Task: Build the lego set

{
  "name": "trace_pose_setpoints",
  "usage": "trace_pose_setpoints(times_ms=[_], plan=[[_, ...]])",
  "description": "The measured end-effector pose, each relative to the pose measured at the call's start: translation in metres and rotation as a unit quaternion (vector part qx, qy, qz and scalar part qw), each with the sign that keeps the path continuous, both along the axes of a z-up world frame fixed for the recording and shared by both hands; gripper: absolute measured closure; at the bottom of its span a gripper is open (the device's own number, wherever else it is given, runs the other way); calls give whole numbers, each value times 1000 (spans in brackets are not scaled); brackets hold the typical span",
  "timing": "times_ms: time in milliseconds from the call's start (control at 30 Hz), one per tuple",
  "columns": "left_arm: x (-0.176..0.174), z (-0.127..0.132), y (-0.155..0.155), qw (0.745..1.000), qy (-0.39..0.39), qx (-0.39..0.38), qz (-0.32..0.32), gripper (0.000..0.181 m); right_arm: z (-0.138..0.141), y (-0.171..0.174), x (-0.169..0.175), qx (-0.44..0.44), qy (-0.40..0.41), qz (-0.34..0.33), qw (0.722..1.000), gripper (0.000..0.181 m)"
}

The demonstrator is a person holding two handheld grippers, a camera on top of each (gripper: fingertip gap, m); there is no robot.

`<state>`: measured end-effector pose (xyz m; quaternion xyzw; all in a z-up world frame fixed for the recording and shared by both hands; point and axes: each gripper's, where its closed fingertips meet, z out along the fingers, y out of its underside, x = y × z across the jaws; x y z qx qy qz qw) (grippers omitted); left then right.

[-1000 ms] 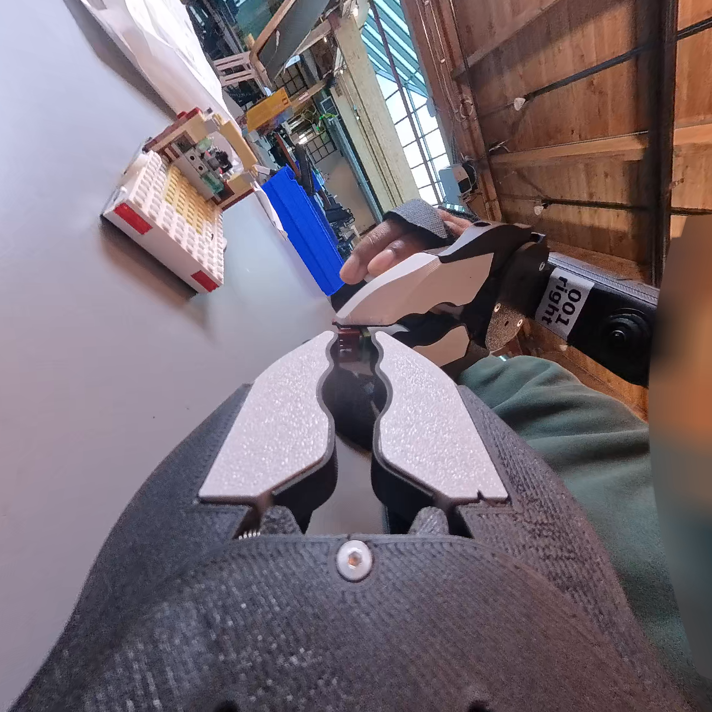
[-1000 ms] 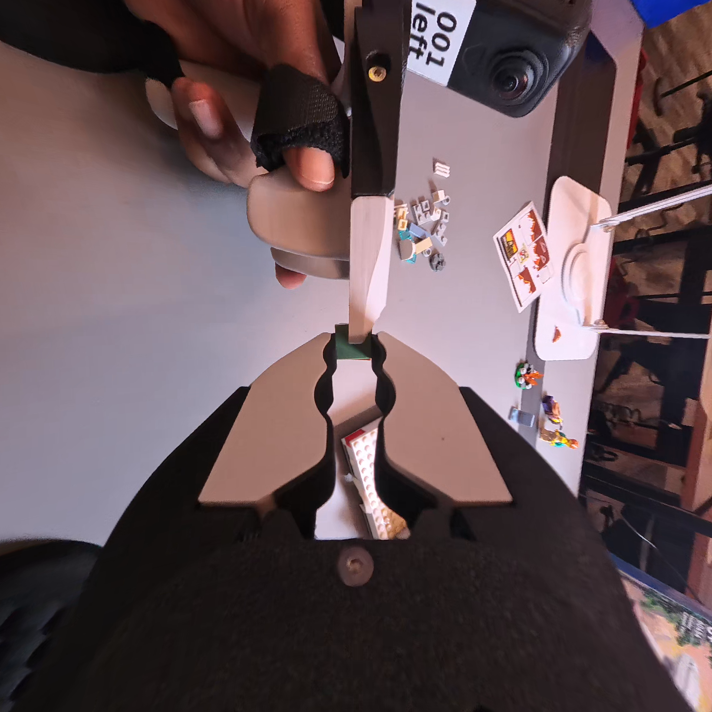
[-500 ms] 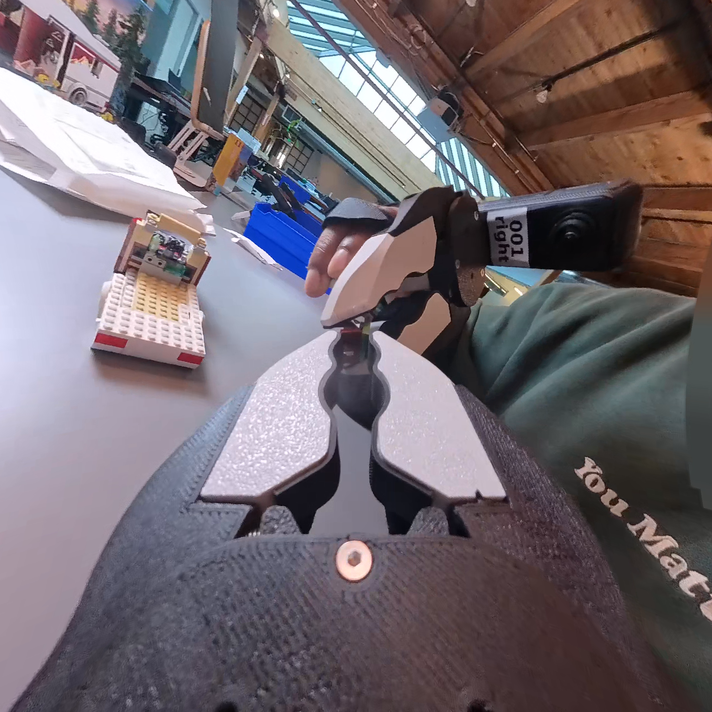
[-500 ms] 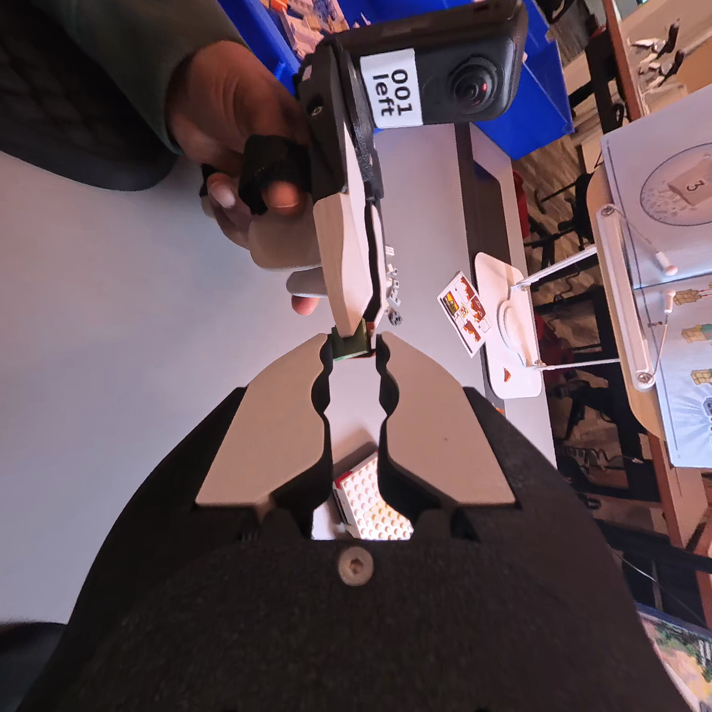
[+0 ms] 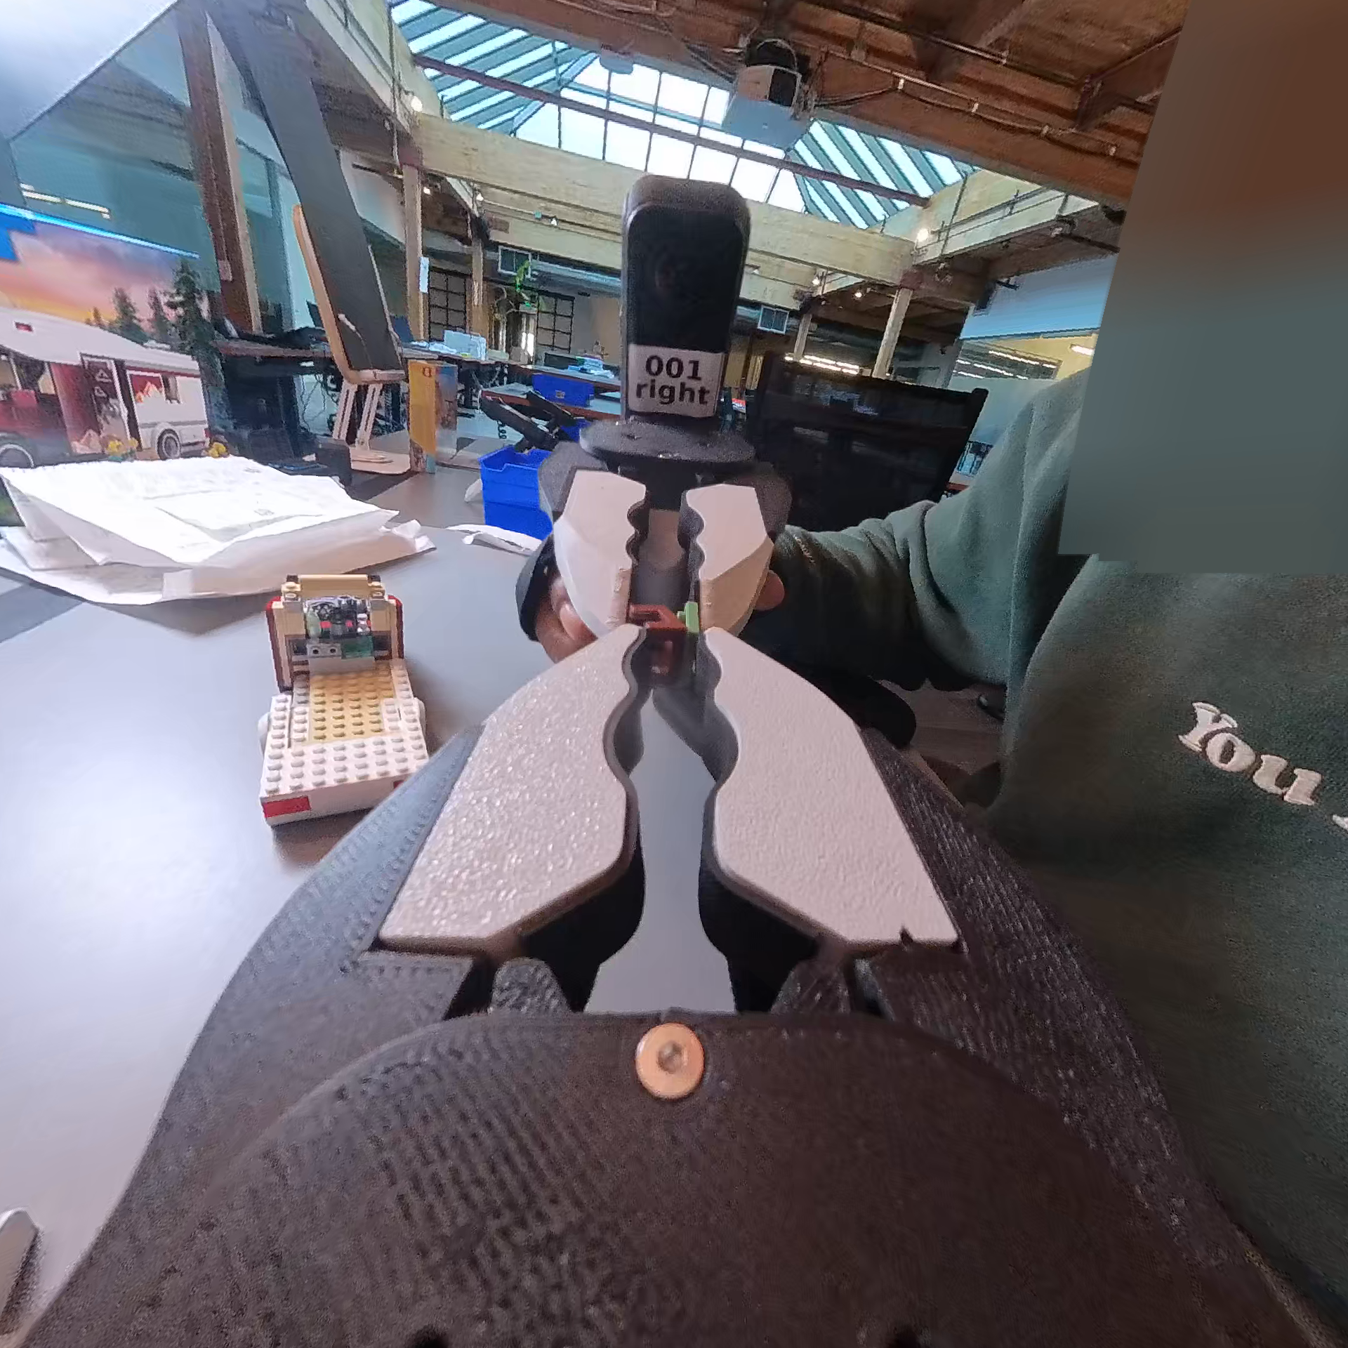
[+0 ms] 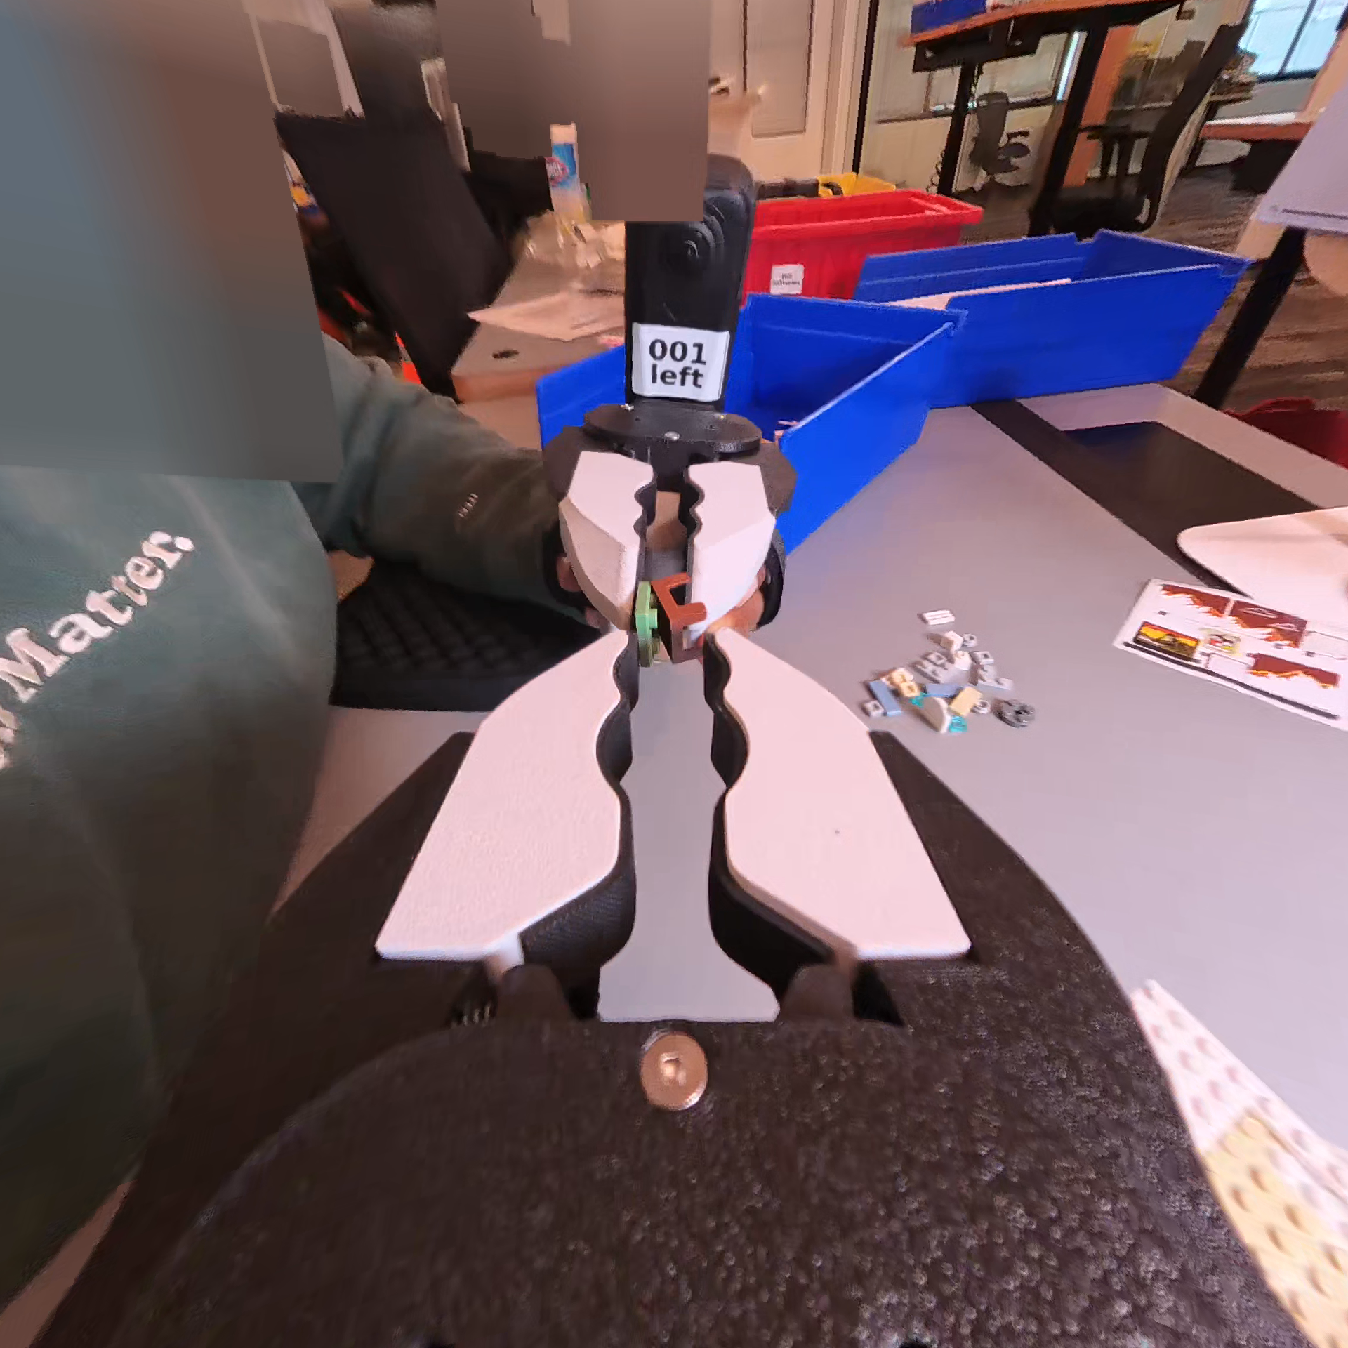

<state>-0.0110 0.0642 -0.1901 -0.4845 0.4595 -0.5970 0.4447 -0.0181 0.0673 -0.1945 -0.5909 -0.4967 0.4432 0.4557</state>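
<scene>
A small brown-and-green Lego piece (image 5: 660, 618) is held in the air between both grippers, which meet tip to tip above the grey table (image 5: 131, 766). My left gripper (image 5: 669, 645) is shut on its near end. My right gripper (image 5: 660, 609) faces it and grips the far end. In the right wrist view the piece (image 6: 680, 613) shows a brown bracket with a green round part, between my right gripper (image 6: 669, 645) and the left gripper (image 6: 665, 605). The partly built model (image 5: 339, 715), a white studded base with tan plate and cab, stands on the table to the left.
A pile of loose small pieces (image 6: 948, 689) and a sticker sheet (image 6: 1240, 649) lie on the table to the right. Blue bins (image 6: 912, 365) and a red bin (image 6: 839, 233) stand behind. White paper bags (image 5: 197, 518) lie beyond the model. A person's green sleeve (image 5: 912, 576) is close by. Left and right tips are no more than a few centimetres apart.
Both grippers have rolled from sideways to level while staying tip to tip on the small piece. The model and table now appear level, with the model closer to the left gripper.
</scene>
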Motion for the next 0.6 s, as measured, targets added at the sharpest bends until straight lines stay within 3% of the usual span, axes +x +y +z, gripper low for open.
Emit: trace_pose_setpoints(times_ms=[233, 600], plan=[[0, 7, -13, 997, -23, 79, 11, 170, 6, -14, -3, -18, 49, 30, 998, 171], [1, 7, -13, 991, -17, 127, 33, 168, 8, -13, -1, 49, 56, 3, 997, 172]])
